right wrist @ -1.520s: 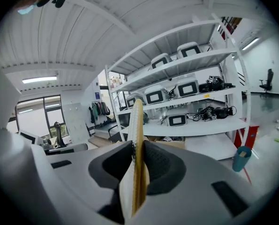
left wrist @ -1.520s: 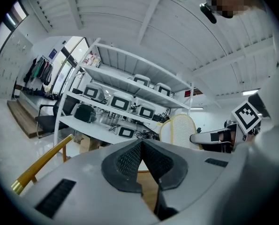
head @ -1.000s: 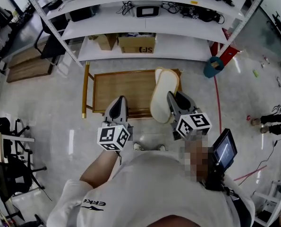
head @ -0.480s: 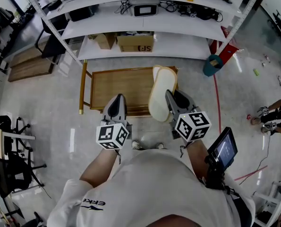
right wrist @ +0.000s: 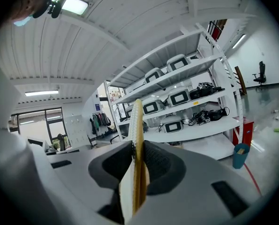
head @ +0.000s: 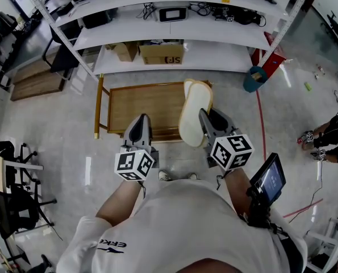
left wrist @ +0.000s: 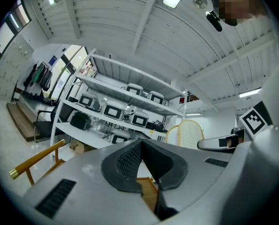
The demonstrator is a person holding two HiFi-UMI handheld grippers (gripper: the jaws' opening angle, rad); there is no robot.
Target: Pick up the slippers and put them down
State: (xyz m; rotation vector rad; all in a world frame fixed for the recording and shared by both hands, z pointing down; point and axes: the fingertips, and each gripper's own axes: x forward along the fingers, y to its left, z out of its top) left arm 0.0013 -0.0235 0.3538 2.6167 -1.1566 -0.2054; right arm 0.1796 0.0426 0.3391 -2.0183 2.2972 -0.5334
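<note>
One slipper (head: 195,114), left gripper (head: 140,121), right gripper (head: 206,118)

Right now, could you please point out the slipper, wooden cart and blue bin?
slipper (head: 194,111), head view, pale broad face.
wooden cart (head: 140,107), head view, bare deck.
blue bin (head: 251,85), head view, outer wall.

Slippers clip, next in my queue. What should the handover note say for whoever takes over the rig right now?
Right gripper: jaws shut on the slippers, apparently both pressed together and held edge-on in the air.
Left gripper: jaws shut, nothing between them.
Position: in the head view the slippers hang over the right end of the wooden trolley, which stands on the floor in front of the shelves.
Done: pick-up.
Left: set the slippers down and release.
</note>
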